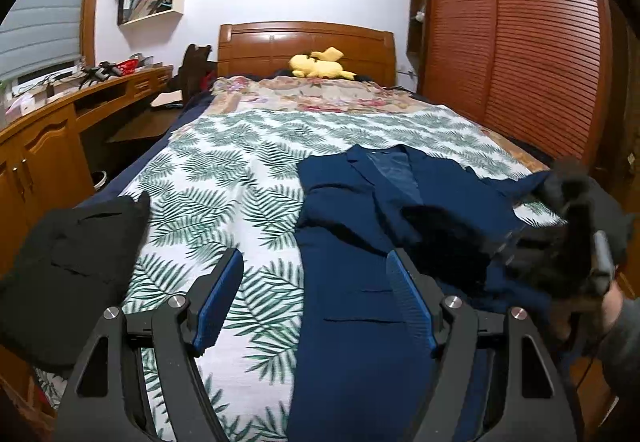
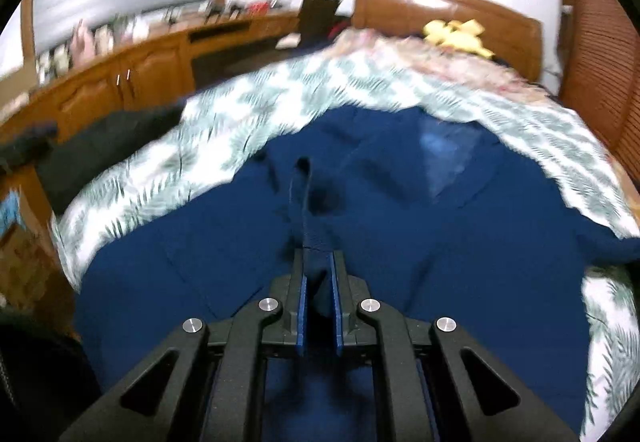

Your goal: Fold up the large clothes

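Already a black garment (image 1: pixel 68 278) lies folded left of the gaping, empty left claw (image 1: pixel 316 306); right claw (image 2: pixel 319 282) pinches the unfolded blue jacket (image 2: pixel 400 234).

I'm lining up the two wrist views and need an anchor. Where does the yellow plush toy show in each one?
Left wrist view: yellow plush toy lies top centre, at the head of the bed, in front of the wooden headboard.
Right wrist view: yellow plush toy, blurred, sits upper right, again against the headboard.
Shared landmark: the blue jacket spread on the leaf-print sheet.
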A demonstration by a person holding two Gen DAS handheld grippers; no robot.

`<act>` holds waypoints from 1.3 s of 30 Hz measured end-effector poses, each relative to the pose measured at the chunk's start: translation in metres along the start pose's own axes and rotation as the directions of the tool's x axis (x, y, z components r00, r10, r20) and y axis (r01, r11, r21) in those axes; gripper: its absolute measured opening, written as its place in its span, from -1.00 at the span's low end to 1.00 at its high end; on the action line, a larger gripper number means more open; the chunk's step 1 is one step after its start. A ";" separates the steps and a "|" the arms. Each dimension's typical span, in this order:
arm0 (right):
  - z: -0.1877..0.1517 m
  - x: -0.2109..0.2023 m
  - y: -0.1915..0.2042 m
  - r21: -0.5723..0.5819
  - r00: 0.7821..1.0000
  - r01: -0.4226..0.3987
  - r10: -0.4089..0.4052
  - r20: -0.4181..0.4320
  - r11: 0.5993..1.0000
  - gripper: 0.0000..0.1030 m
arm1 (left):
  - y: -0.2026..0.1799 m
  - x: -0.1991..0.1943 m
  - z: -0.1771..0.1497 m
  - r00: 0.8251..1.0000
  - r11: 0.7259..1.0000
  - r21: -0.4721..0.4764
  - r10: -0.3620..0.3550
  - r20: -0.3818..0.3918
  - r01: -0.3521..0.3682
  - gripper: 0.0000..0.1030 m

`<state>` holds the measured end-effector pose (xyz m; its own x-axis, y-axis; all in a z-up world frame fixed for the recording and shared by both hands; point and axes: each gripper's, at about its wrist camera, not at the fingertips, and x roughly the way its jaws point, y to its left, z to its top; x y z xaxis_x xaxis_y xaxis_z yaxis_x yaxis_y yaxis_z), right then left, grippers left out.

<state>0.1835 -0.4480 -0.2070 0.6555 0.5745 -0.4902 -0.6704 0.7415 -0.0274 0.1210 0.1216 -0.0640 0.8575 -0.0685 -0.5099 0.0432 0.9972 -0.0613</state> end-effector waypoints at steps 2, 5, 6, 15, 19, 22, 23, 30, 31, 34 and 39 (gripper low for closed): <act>-0.001 -0.025 -0.014 0.037 0.999 0.013 -0.015 0.049 0.999 -0.81 | -0.009 0.001 0.000 1.000 1.000 0.017 -0.007 0.006 0.006 0.47; -0.011 -0.056 -0.024 0.069 0.994 0.042 -0.049 0.095 0.997 -0.81 | -0.021 0.003 -0.001 1.000 0.999 0.035 -0.013 0.007 0.013 0.47; -0.014 -0.064 -0.031 0.083 0.992 0.056 -0.065 0.104 0.995 -0.81 | -0.026 0.005 -0.001 1.000 0.999 0.045 -0.016 0.004 0.016 0.47; -0.059 -0.108 -0.043 0.202 0.986 0.099 -0.124 0.112 0.974 -0.81 | -0.057 0.008 -0.004 0.998 0.995 0.090 -0.053 0.042 0.049 0.47; -0.079 -0.106 -0.034 0.227 0.993 0.101 -0.110 0.030 0.969 -0.81 | -0.065 0.013 -0.006 0.998 0.994 0.099 -0.055 0.036 0.051 0.47; -0.091 -0.094 -0.035 0.243 0.995 0.103 -0.100 -0.027 0.965 -0.81 | -0.067 0.015 -0.007 0.998 0.995 0.080 -0.060 0.027 0.058 0.47; -0.097 -0.088 -0.034 0.247 0.994 0.103 -0.094 -0.046 0.964 -0.81 | -0.067 0.016 -0.008 0.998 0.995 0.075 -0.064 0.023 0.062 0.47; -0.096 -0.084 -0.032 0.204 0.985 0.154 -0.135 -0.103 0.967 -0.76 | -0.075 0.027 -0.012 0.998 0.996 0.074 -0.045 -0.047 0.048 0.47; -0.092 -0.087 -0.035 0.197 0.986 0.156 -0.139 -0.097 0.968 -0.75 | -0.076 0.029 -0.013 0.998 0.996 0.077 -0.044 -0.054 0.048 0.47; -0.083 -0.091 -0.029 0.167 0.986 0.160 -0.148 -0.080 0.973 -0.65 | -0.078 0.030 -0.015 0.995 0.995 0.078 -0.063 -0.072 0.068 0.47; -0.078 -0.107 -0.019 0.114 0.986 0.164 -0.162 -0.029 0.980 -0.23 | -0.080 0.028 -0.015 0.992 0.992 0.071 -0.098 -0.080 0.104 0.47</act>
<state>0.0990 -0.5503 -0.2225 0.7448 0.4368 -0.5044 -0.5100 0.8601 -0.0082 0.1339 0.0391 -0.0867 0.8055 -0.1680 -0.5683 0.1682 0.9843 -0.0527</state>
